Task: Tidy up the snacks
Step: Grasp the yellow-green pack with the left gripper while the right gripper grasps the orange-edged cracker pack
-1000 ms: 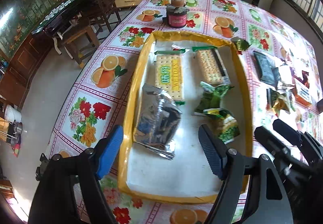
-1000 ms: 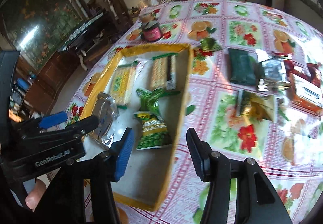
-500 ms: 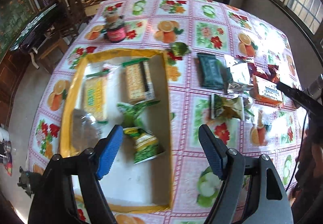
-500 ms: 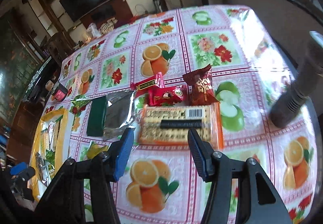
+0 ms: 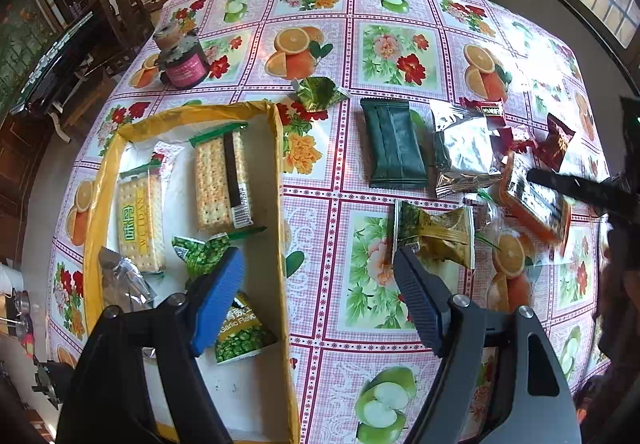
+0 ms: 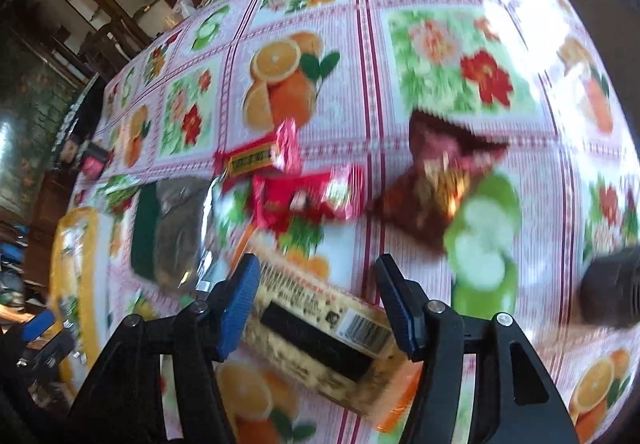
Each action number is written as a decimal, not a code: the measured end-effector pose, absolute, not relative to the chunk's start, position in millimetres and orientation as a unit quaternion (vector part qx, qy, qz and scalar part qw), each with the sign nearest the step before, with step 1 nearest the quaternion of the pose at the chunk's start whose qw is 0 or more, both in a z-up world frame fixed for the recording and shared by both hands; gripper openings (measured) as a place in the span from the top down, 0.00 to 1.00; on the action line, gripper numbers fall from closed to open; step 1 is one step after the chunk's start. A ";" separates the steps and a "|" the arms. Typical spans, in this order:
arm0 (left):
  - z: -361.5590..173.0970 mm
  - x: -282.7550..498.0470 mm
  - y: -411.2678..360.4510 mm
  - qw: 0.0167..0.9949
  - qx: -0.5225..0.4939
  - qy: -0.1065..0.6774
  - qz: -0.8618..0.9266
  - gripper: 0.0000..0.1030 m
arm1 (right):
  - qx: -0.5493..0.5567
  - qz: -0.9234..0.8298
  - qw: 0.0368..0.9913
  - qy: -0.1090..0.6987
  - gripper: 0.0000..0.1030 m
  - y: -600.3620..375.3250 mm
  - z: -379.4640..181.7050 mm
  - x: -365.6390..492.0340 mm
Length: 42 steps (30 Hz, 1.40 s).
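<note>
A yellow-walled tray [image 5: 276, 180] on the left holds two cracker packs, green pea bags and a silver bag. Straddling the tray's right wall, my left gripper [image 5: 318, 256] is open and empty. Loose snacks lie to the right: a dark green packet [image 5: 394, 144], a silver bag [image 5: 464, 148] and a yellow-green bag [image 5: 436, 232]. My right gripper [image 6: 318, 262] is low over an orange cracker pack [image 6: 320, 332]. That pack lies on the cloth between the opening jaws, and I see no pad pressing on it. The picture there is blurred.
A pink-labelled jar [image 5: 182, 62] stands behind the tray, and a small green bag [image 5: 318, 92] lies near its far corner. Red candies [image 6: 308, 196] and a dark red packet [image 6: 432, 180] lie beyond the cracker pack. A dark cylinder [image 6: 612, 292] stands at the right.
Both grippers have swung right, away from the tray toward the loose snacks. The right one has come down around the orange cracker pack, its jaws wider than before.
</note>
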<state>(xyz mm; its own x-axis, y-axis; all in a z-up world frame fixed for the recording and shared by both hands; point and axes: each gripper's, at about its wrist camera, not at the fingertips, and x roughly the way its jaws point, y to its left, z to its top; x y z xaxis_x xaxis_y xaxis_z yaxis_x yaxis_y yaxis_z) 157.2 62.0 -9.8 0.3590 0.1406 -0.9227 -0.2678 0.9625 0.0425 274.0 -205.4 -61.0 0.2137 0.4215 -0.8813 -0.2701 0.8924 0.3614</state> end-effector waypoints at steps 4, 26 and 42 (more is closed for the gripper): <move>-15.3 168.4 55.1 0.813 -0.083 0.569 0.098 0.25 | 0.073 0.266 0.751 0.600 0.40 -213.8 -57.0 243.6; -72.8 223.0 12.4 0.788 -0.077 0.608 0.061 0.24 | -0.130 0.202 0.800 0.550 0.38 -156.0 -66.4 223.6; -68.5 195.3 20.8 0.788 -0.067 0.610 0.054 0.47 | -0.115 0.183 0.824 0.523 0.48 -152.5 -62.8 204.5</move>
<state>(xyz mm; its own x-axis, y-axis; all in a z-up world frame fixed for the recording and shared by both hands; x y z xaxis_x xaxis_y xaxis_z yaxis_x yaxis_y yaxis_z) 195.3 20.8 -68.5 0.2503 0.0033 -0.9682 -0.1672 0.9851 -0.0399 204.5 -152.5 -62.8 0.3855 0.1820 -0.9046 -0.4225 0.9064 0.0023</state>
